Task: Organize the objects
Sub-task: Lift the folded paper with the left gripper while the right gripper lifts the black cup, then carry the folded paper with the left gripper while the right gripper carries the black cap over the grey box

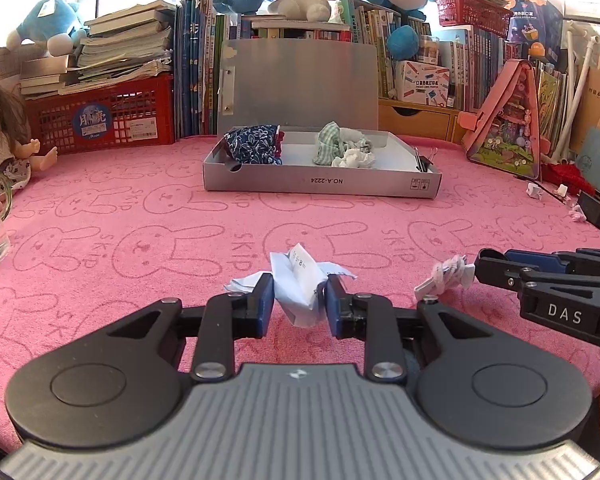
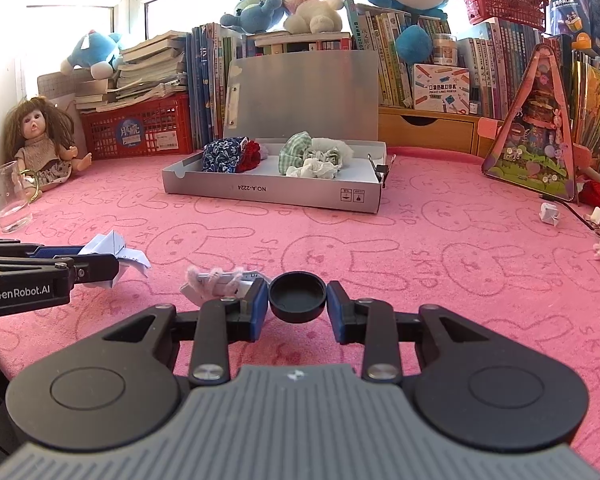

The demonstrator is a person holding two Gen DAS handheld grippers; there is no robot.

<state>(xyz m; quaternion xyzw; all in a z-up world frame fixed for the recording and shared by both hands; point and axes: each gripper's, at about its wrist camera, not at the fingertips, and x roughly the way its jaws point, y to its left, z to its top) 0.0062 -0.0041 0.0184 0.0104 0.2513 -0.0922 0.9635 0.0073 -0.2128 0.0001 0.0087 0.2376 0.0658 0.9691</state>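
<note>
My left gripper [image 1: 299,305] is shut on a crumpled white paper [image 1: 298,286] low over the pink cloth; it also shows at the left of the right wrist view [image 2: 96,266]. My right gripper [image 2: 298,298] is shut on a round black cap [image 2: 298,296]; it enters the left wrist view from the right [image 1: 496,266]. A pink-and-white pipe-cleaner bundle on a white scrap [image 2: 216,280] lies between the grippers on the cloth. The open grey box [image 1: 320,188] at the middle back holds a blue patterned cloth [image 1: 254,144], a green checked cloth [image 1: 328,142] and paper balls.
A doll [image 2: 40,140] and a clear glass [image 2: 8,196] stand at the left. A red crate [image 1: 104,120], books and plush toys line the back. A pink triangular toy [image 2: 536,132], small white scraps [image 2: 548,212] and cables lie at the right.
</note>
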